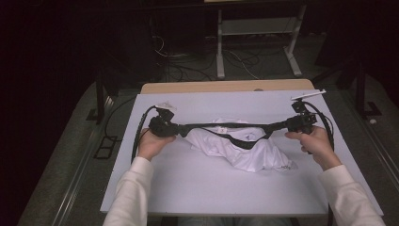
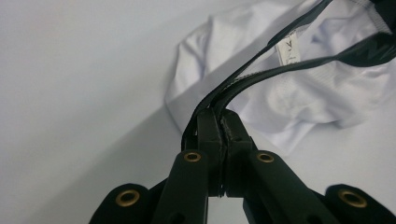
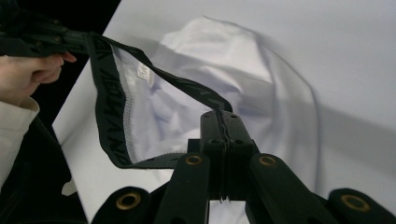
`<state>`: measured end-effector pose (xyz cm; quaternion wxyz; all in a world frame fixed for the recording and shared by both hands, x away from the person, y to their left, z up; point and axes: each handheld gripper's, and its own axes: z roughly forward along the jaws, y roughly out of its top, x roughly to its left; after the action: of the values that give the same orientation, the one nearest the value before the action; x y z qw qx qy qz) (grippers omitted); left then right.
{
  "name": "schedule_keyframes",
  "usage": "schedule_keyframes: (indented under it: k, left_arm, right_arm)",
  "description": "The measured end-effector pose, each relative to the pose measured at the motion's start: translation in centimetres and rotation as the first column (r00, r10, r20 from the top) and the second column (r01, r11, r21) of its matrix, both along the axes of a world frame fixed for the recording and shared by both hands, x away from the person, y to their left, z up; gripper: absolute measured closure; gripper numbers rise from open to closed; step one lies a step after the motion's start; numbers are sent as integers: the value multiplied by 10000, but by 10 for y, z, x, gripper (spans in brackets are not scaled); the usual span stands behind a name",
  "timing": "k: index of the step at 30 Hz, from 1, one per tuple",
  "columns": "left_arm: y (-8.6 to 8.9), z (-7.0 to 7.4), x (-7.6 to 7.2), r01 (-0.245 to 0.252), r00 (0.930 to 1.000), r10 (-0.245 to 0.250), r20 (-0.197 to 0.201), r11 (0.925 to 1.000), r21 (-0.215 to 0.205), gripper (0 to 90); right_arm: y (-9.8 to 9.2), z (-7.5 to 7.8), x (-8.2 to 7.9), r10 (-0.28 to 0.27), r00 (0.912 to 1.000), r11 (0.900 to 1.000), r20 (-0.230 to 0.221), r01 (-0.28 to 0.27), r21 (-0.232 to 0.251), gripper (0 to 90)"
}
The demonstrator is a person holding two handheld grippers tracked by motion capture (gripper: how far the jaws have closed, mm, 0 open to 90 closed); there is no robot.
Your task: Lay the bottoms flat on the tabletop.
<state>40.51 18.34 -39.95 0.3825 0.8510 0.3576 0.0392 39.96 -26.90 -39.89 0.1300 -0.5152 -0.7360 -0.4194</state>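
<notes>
**Underwear stretched by its waistband between 2 grippers**

A pair of white underwear (image 1: 244, 148) with a black waistband (image 1: 226, 127) lies near the middle of a white table (image 1: 197, 188). Its white cloth sits in a loose heap on the tabletop, while the waistband is lifted off it and pulled out sideways into a long, narrow loop.

The left gripper (image 1: 175, 128) has its jaws pressed together on the waistband's left end. In the left gripper view the left gripper (image 2: 219, 122) pinches both layers of the band, which run away from the tips toward a small white label (image 2: 287, 46) sewn inside.

The right gripper (image 1: 282, 126) is likewise clamped on the waistband's right end. In the right gripper view the right gripper (image 3: 220, 113) bites the band (image 3: 109, 102) at its edge, and the band hangs open in a wide loop with the white cloth (image 3: 261, 74) spread behind it. The person's left hand (image 3: 28, 70) shows at the far end of the band there.

In the high view both hands sit at about the same depth on the table, well apart, with the cloth between them. A wooden edge (image 1: 226, 86) shows beyond the white surface.
</notes>
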Motion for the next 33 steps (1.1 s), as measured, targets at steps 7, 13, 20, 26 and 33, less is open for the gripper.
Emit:
schedule_keyframes:
  k: [7,13,20,26,33]
  left_arm:
    - [-5,-26,10,-586,9983,586,-19,9979,-287,877]
    - [-5,-31,10,-606,9976,621,298,9970,-479,877]
    - [-3,-38,5,-657,9975,676,210,9947,-789,877]
    - [-3,-36,4,-621,9975,643,277,9953,-743,876]
    - [-3,-36,4,-708,9968,735,327,9945,-773,876]
  right_arm:
    - [-4,-34,8,-664,9964,9969,518,640,457,753]
    - [-10,-38,0,-991,9805,9941,1700,900,606,659]
    - [-15,-37,-7,-1068,9667,9935,2326,944,640,566]
    - [-17,-32,-15,-1144,9558,9922,2710,965,788,444]
    - [-28,-24,-21,-1274,9426,9870,3086,899,1331,328]
